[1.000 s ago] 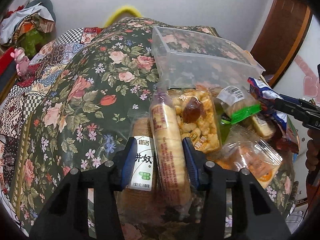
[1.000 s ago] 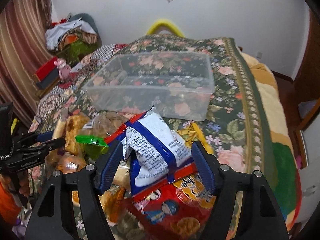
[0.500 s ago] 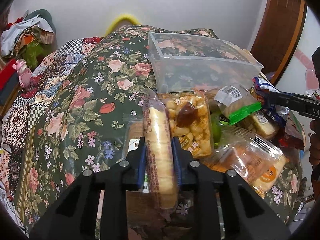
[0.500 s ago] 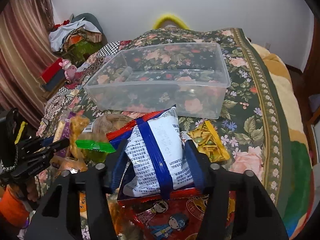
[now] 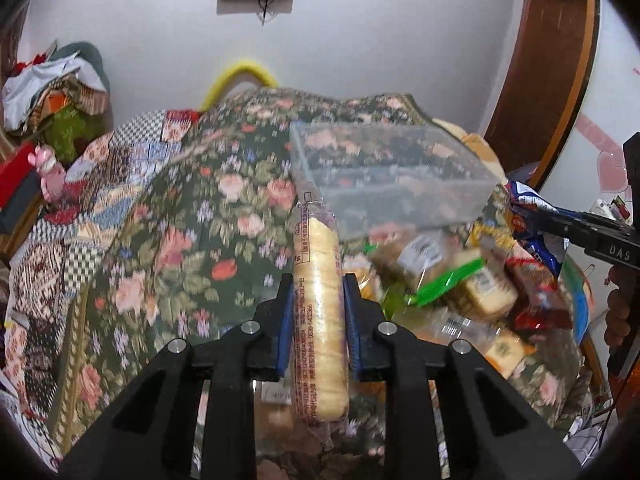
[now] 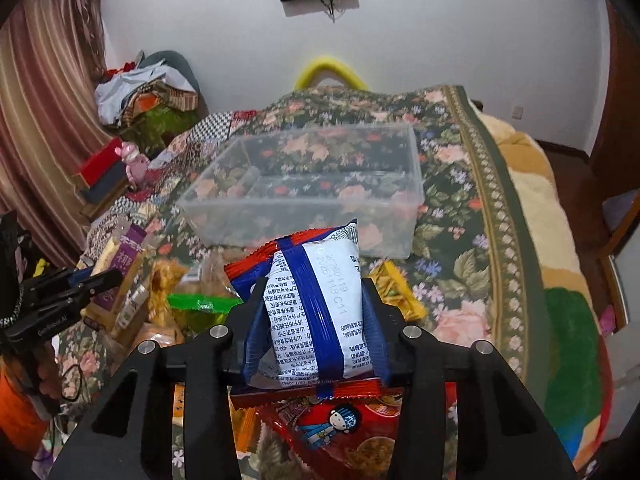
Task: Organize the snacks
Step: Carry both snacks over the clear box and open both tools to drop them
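Observation:
My left gripper [image 5: 317, 296] is shut on a long clear pack of pale round biscuits [image 5: 318, 312], lifted above the snack pile [image 5: 460, 292]. My right gripper [image 6: 316, 300] is shut on a white and blue snack bag [image 6: 316, 300], held above a red snack bag [image 6: 340, 428]. An empty clear plastic bin [image 6: 316, 184] sits on the floral bedspread beyond both grippers; it also shows in the left wrist view [image 5: 392, 176]. The left gripper [image 6: 80, 280] shows at the left edge of the right wrist view, and the right gripper [image 5: 576, 232] at the right of the left wrist view.
Loose snack packs lie on the floral bedspread [image 5: 180, 240] in front of the bin, among them a yellow pack [image 6: 396, 292] and a green-sealed bag [image 6: 200, 304]. Clothes and boxes [image 6: 132, 100] are piled at the left. A wooden door frame [image 5: 548, 60] stands at the right.
Both grippers closed on their packs and lifted them off the pile. The biscuit pack and the white and blue bag now sit higher, nearer the bin.

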Available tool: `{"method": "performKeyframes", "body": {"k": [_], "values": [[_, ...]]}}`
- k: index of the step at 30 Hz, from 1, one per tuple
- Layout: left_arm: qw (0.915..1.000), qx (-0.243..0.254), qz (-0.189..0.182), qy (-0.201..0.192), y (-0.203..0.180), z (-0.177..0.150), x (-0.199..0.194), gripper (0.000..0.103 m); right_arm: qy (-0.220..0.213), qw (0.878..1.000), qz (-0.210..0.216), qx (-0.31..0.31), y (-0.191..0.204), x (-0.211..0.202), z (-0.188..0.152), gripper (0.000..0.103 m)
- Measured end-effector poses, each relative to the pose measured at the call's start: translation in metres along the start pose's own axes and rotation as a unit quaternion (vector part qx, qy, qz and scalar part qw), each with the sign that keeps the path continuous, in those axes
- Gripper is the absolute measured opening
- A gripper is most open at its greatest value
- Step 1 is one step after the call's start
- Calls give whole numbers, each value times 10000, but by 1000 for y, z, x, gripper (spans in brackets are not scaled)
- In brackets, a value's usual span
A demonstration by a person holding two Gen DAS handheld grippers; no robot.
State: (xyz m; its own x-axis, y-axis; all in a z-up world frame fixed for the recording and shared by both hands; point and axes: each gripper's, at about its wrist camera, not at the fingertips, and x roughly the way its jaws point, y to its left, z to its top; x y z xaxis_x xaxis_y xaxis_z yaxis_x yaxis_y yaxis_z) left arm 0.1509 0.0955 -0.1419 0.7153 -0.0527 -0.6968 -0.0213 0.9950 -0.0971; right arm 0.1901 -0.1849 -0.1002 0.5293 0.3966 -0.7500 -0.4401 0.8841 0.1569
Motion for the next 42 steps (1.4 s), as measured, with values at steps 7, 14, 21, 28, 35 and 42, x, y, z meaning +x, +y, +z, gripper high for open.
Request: {"method": "performKeyframes", "body": {"k": [7,14,21,28,35,42], "values": [[9990,137,-79,-413,-14,39,-4,22,-378,9992,-58,86,-3,-15,21,40],[9974,141,-329,-629,-28,78,8,22,-648,9977,-165,49,-5,-17,43,40],[9975,191,-371,-568,-38,107,38,22,-729,9970,-238,65,-10,0,63,40],[9987,57,-434,-251,-33,126,81,22,-527,9979,-362,44,-17,33,82,40],[9991,46,-413,41,-29,137,119,22,-221,9983,-527,-98,-17,71,95,40],[9987,135,-377,302,-31,135,145,22,221,9983,-532,-131,-19,103,95,40]]}}
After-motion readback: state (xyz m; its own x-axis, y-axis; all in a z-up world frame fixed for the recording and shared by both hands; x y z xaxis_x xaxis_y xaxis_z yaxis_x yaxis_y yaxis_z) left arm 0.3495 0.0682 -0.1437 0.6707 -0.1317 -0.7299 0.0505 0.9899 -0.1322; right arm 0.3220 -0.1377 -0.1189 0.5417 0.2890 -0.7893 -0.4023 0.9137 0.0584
